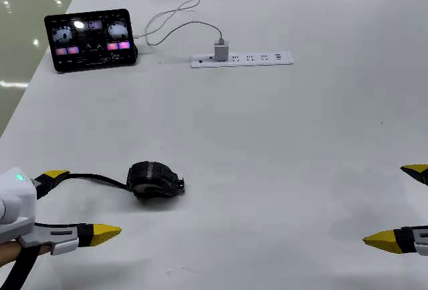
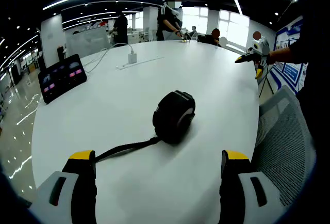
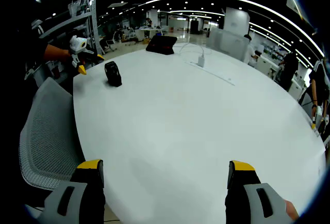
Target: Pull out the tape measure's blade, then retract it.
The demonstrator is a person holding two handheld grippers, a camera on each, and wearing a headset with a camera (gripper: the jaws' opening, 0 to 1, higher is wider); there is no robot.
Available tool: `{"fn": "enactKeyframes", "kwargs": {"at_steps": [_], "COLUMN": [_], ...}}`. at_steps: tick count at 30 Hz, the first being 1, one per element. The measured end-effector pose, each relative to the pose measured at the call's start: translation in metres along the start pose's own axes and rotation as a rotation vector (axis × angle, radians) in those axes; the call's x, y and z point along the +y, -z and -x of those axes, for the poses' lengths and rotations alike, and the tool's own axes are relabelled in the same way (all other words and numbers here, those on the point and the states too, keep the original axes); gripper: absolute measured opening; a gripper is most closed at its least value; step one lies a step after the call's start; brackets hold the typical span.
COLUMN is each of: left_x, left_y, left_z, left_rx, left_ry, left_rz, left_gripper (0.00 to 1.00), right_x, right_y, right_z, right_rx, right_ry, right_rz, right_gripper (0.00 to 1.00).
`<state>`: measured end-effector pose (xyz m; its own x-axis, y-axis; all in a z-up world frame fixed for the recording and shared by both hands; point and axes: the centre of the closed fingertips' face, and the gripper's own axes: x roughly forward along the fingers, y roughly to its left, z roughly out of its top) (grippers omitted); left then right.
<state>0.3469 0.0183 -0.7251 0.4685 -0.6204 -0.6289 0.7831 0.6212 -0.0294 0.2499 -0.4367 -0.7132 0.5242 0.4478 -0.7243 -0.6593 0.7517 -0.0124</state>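
Note:
A black tape measure (image 1: 154, 180) lies on the white table, its black wrist strap (image 1: 93, 179) trailing left toward my left gripper. My left gripper (image 1: 83, 203) stands open just left of it, yellow fingertips apart, nothing held. In the left gripper view the tape measure (image 2: 174, 115) sits ahead between the open jaws of the left gripper (image 2: 159, 158), with the strap (image 2: 126, 148) running toward the left finger. My right gripper (image 1: 406, 204) is open at the far right edge, well away from the tape. From the right gripper view the tape measure (image 3: 113, 73) is small and far, beyond the open right gripper (image 3: 165, 168).
A tablet (image 1: 91, 39) with a lit screen stands at the back left. A white power strip (image 1: 242, 58) with a charger and cable (image 1: 175, 23) lies at the back centre. A mesh chair (image 3: 44, 131) stands at the table's edge. People stand at the far side.

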Motion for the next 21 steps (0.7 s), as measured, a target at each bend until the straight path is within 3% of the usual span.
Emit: {"fn": "enactKeyframes", "kwargs": {"at_steps": [5,18,19,21], "left_x": [-0.003,-0.003,-0.003,-0.002], "left_y": [0.005,-0.004,-0.003,-0.004], "left_z": [-0.002,0.002,0.002,0.002], "left_rx": [0.021,0.007,0.012,0.016], "left_ry": [0.007,0.022,0.020,0.014], "left_rz": [-0.006,-0.029,-0.032,-0.046], "left_gripper": [0.99,0.99,0.99,0.99], "right_x": [0.000,0.000,-0.004,-0.002], "right_y": [0.002,-0.001,-0.004,-0.006], "right_z": [-0.001,-0.011,-0.010,-0.010], "right_rx": [-0.001,-0.002,-0.020,-0.026], "right_ry": [-0.005,0.002,0.022,0.010], "right_rz": [-0.012,-0.018,0.010,-0.009], "right_gripper": [0.98,0.99,0.99,0.99]}}
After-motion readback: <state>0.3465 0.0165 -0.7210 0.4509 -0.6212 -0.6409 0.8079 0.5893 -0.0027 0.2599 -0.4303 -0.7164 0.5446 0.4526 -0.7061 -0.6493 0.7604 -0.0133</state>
